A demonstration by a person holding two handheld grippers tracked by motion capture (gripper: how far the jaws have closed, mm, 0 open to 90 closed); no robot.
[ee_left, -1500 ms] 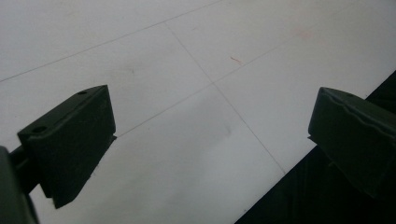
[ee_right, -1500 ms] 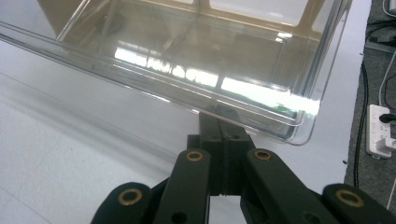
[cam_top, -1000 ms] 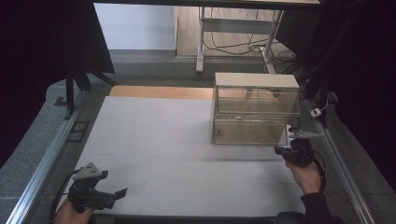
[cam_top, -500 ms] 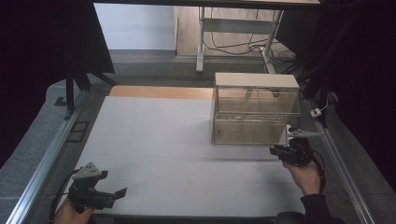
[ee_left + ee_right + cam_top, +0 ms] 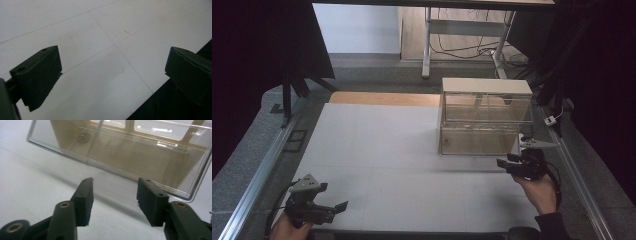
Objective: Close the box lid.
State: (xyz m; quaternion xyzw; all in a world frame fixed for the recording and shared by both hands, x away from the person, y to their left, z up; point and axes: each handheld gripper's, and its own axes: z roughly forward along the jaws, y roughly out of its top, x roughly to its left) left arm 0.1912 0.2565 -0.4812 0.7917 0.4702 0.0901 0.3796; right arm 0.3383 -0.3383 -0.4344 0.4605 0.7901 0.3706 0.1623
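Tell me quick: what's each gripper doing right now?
Left gripper: open, holding nothing, low over the white table.
Right gripper: open, holding nothing, just short of the clear drawer box.

A clear plastic drawer box [image 5: 486, 120] with a beige frame stands upright on the worktop's [image 5: 377, 150] far right side.

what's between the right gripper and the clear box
Nothing: in the right gripper view, bare white table runs from the open right gripper to the clear box.
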